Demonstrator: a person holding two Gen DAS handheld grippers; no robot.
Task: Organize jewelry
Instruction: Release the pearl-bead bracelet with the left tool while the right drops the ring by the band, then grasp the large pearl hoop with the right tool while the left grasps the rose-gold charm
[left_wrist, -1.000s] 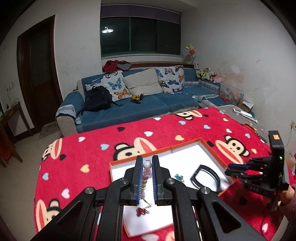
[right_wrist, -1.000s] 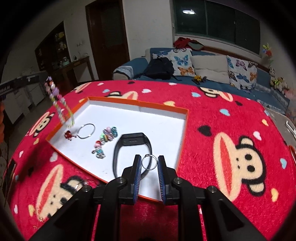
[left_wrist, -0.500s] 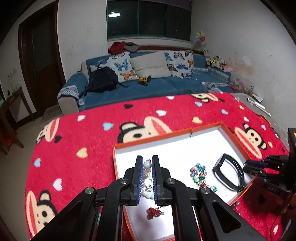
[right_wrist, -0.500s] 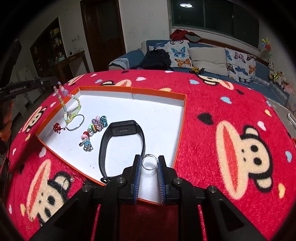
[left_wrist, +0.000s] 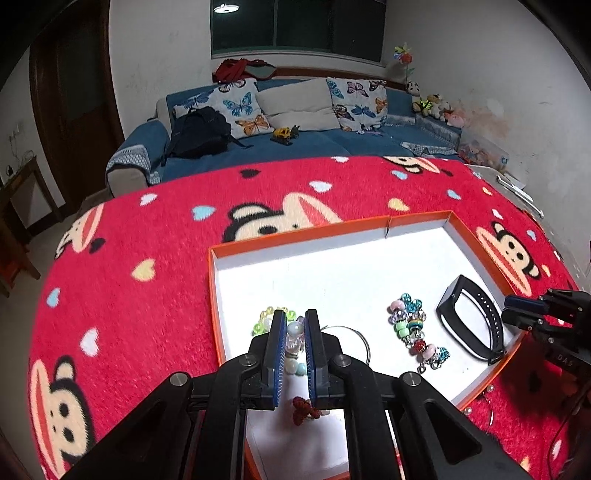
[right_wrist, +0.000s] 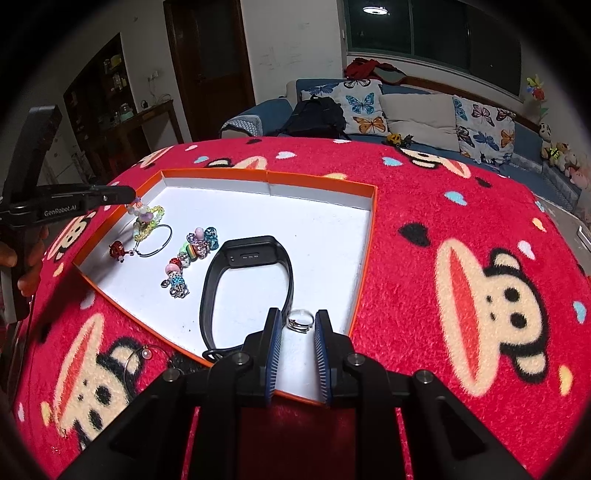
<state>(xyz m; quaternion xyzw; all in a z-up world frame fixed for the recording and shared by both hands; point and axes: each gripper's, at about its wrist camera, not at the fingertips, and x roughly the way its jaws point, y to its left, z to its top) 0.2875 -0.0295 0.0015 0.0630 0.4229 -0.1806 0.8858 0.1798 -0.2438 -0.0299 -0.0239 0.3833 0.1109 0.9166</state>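
Left wrist view: left tongs (left_wrist: 294, 332) clenched on a pastel bead bracelet (left_wrist: 293, 338), pads pinching a pale bead near the tips, rest of the strand trailing down onto the white floor of the orange-rimmed tray (left_wrist: 295, 236) at its near-left corner. A few yellow-green beads of the same strand show just left of the tips. A thin wire hoop (left_wrist: 354, 334) lies in the tray just right of the tongs, with a small red charm (left_wrist: 301, 406) below the jaws. Mid-tray sits a chunky multicolour charm bracelet (left_wrist: 415, 332), and right of it a black fitness band (left_wrist: 471, 321) near the tray's right wall. The right tongs (left_wrist: 513, 308) reach in from the right edge over that wall, tips close together. Tray sits on a bench covered with a red monkey-print blanket (left_wrist: 147, 236). Right wrist view: right tongs (right_wrist: 298, 325) grasping a small silver ring (right_wrist: 301, 318), held between the pads above the tray's near-right corner (right_wrist: 364, 266). Black fitness band (right_wrist: 251, 280) lies just left of the tips, one end running under the left finger. Charm bracelet (right_wrist: 190, 254) further left, then the wire hoop (right_wrist: 157, 242) with the red charm (right_wrist: 117, 249) touching it. Left tongs (right_wrist: 129, 195) come in from the left over the tray's far-left corner, bead bracelet (right_wrist: 146, 218) hanging from the tips and pooling on the tray floor. Fingers of a hand (right_wrist: 26, 266) grip that handle at the left edge. Another wire hoop with a pearl (right_wrist: 142, 360) lies on the blanket (right_wrist: 461, 221) outside the tray's near wall.
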